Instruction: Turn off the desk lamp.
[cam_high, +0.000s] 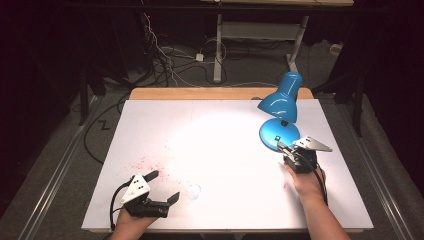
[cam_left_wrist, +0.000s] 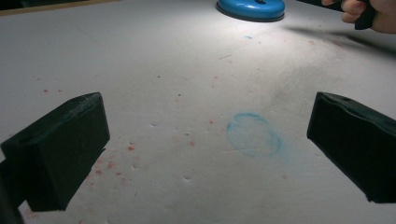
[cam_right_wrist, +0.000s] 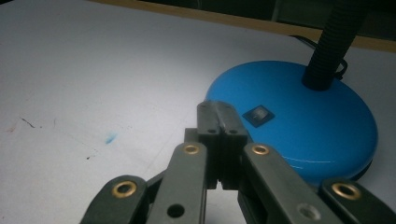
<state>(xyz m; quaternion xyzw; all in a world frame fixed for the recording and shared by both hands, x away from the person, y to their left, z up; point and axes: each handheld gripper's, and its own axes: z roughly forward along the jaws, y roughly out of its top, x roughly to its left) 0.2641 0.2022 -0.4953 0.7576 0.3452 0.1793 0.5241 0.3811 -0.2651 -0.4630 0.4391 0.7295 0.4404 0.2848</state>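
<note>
Right claw (cam_right_wrist: 218, 112) is clenched empty, tips at the lamp's (cam_high: 280, 102) switch (cam_right_wrist: 258, 115). Base looks heavy and slick, so poke, don't grab. Left claw (cam_high: 162, 186) is released.

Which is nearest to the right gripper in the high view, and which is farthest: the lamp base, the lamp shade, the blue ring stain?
From the right gripper:
1. Lamp base, just beyond its tips.
2. Lamp shade, above the base, farther back.
3. Blue ring stain, far across, near the left gripper.

a blue ring stain (cam_left_wrist: 254, 134) and red specks (cam_high: 145, 162) mark the white tabletop (cam_high: 220, 135)
</note>
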